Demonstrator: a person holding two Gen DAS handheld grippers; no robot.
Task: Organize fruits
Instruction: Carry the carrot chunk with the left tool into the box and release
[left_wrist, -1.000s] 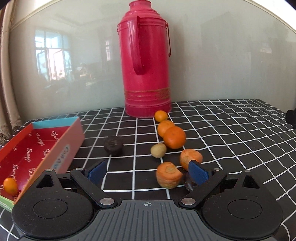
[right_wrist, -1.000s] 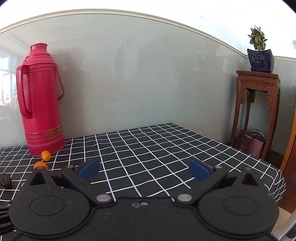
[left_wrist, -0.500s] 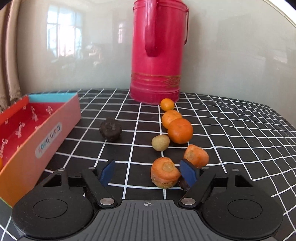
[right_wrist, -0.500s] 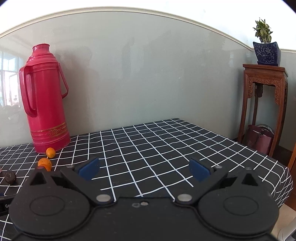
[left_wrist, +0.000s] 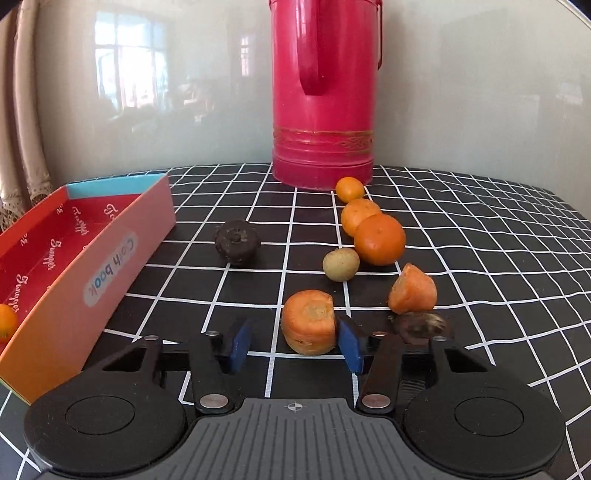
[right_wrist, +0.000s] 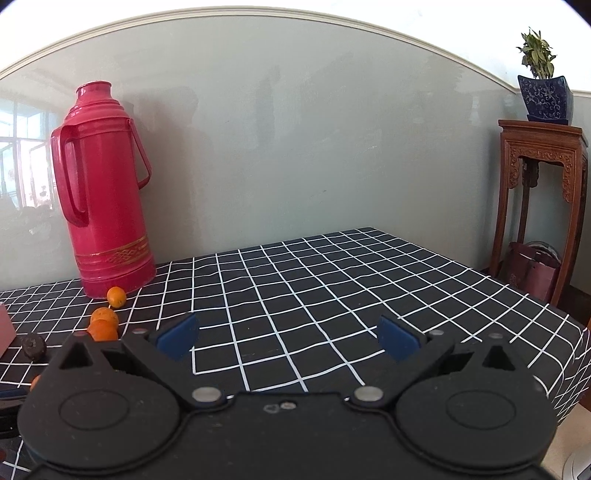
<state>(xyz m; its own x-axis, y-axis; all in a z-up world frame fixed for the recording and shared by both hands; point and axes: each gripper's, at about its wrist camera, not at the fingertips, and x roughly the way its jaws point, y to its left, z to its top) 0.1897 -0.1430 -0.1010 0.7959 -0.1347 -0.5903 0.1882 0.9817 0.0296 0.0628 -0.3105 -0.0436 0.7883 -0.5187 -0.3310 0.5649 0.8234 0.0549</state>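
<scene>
**Left tongs lined up on carrot chunk, one fruit boxed so far**

Left gripper (left_wrist: 291, 345) is spread, nothing clamped. Its right pad (left_wrist: 349, 345) sits against or just beside the near carrot chunk (left_wrist: 309, 326); left pad (left_wrist: 238, 344) is well clear of it, so no squeeze yet. Right gripper (right_wrist: 288, 334) is also spread and empty, hovering over bare checked cloth (right_wrist: 332, 280), well to the right of the thermos (right_wrist: 103, 206)

Landmark = red thermos (left_wrist: 323, 92), all positions relative to it:
- small orange (left_wrist: 349, 189) touching or just in front of its base
- two bigger oranges (left_wrist: 379, 239) next in line, in front, touching each other
- pale round fruit (left_wrist: 340, 264) further in front, just beside the nearer orange
- second carrot chunk (left_wrist: 413, 290) in front and slightly right, with a dark lumpy item (left_wrist: 421, 323) just in front of that
- dark round fruit (left_wrist: 236, 242) in front-left, alone
- red box (left_wrist: 74, 266) far front-left, at the cloth edge

Progress, judging by layout: early. Only one orange fruit (left_wrist: 6, 320) shows in the box, at its near end; the rest of the box interior in view is bare. Everything else is loose on the cloth. My read is that the near carrot chunk is the current pick target. Close on it, carry it left to the box, repeat for the remaining pieces

Risk: the chunk sits off-centre toward the right pad, so closing may push or roll it
</scene>
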